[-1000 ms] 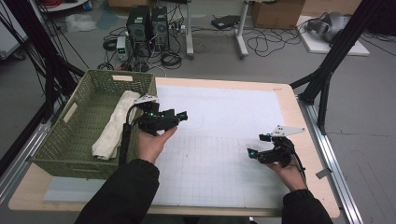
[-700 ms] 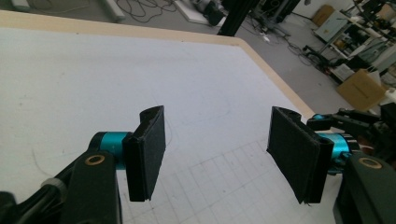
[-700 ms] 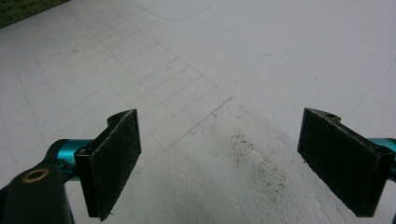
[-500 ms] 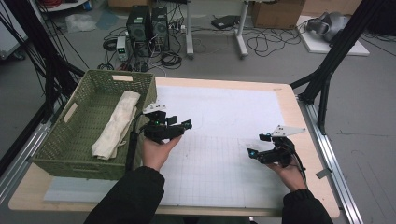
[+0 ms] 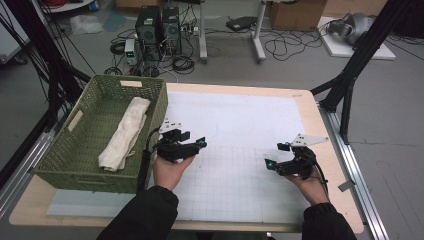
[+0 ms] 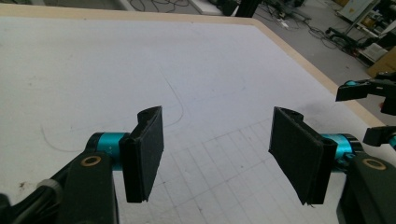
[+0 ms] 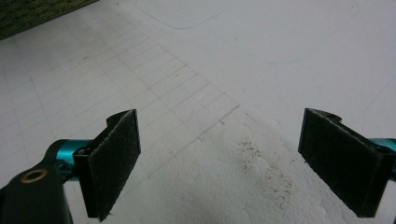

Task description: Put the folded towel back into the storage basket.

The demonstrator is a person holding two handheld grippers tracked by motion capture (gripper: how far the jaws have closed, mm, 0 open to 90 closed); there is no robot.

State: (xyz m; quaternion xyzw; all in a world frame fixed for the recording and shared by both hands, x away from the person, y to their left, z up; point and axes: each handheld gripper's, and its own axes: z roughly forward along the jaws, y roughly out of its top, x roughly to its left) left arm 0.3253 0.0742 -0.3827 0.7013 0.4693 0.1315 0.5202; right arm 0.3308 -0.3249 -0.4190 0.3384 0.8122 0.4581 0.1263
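A rolled, cream-coloured cloth towel (image 5: 125,133) is lying lengthwise inside the green woven rectangular basket (image 5: 65,167) at the left of the table, with one end near the far wall and the other resting toward the near wall. It is being touched by nothing. The left gripper (image 5: 191,144) is being held just beside the basket's right wall, over the white gridded mat (image 5: 240,125), and its jaws are being kept wide apart with nothing between them; in the left gripper view the two black pads (image 6: 144,154) are seen spread over bare mat. The right gripper (image 5: 274,155) is being held well apart from the towel, near the right side of the mat, and its jaws are likewise standing wide and empty, as its own view is showing with the pads (image 7: 114,161) set apart above a scuffed patch of the mat.

The towel is being judged as light, soft and limp, not fragile and not slippery against the rough pads. Being floppy, it is likely to sag and unroll if it is taken by one end alone. A hold is best taken across the thick middle of the roll, where several layers can be pinched together, or at both ends with the two grippers. The basket's walls are being judged a hindrance, so an approach from above is called for.
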